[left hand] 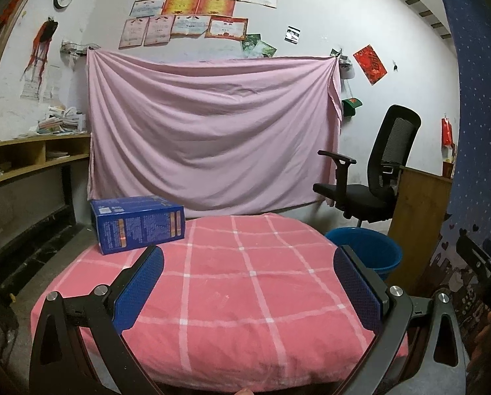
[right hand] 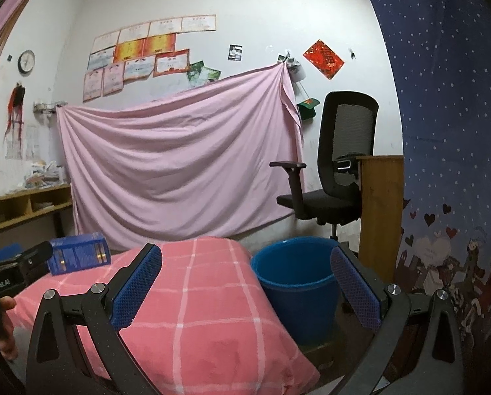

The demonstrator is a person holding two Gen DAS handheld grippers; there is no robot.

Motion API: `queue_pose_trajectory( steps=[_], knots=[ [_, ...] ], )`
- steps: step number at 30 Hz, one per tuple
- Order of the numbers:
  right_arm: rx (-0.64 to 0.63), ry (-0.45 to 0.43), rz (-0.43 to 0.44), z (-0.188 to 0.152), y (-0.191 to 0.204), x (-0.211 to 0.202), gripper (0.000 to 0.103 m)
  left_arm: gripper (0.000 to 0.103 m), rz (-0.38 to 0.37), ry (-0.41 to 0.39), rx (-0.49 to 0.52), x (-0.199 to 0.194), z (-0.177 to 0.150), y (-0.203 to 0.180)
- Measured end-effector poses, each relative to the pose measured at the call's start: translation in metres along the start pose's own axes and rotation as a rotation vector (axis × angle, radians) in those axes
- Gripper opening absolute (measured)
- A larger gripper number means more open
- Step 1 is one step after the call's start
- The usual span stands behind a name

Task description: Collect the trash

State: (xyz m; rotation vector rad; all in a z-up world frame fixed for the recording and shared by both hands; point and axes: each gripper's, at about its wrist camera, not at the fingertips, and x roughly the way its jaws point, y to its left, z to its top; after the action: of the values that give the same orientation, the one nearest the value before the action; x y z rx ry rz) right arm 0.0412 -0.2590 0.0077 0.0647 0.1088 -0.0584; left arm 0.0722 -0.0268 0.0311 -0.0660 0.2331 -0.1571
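At the lower middle of the left wrist view, the left gripper (left hand: 248,260) hangs over a pink checked cushion (left hand: 232,283), its blue-padded jaws spread wide with nothing between them. Toward the left of that frame, a blue carton (left hand: 138,223) lies on its side on the cushion's far left corner, well apart from both fingers. At the right of the frame, a blue bucket (left hand: 370,250) stands on the floor just beside the cushion's far right edge, partly hidden behind the right finger. In the right wrist view, the right gripper (right hand: 247,263) is likewise spread wide and empty, held above the cushion's near right side, with the bucket showing between its fingers, mouth up; what lies inside cannot be told. The carton sits at the left of this frame, behind the black body of the other gripper. A pink sheet (left hand: 212,125) hangs across the back wall, and a black office chair (right hand: 337,164) stands right of it beyond the bucket.
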Motion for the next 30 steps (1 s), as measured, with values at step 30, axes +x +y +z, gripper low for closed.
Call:
queue_pose_trajectory(
  steps=[30],
  knots=[
    [-0.044,0.045,0.020,-0.042,0.023,0.001,0.103,0.101,0.085,0.016,0.041,0.001,-0.043,0.014]
  ],
)
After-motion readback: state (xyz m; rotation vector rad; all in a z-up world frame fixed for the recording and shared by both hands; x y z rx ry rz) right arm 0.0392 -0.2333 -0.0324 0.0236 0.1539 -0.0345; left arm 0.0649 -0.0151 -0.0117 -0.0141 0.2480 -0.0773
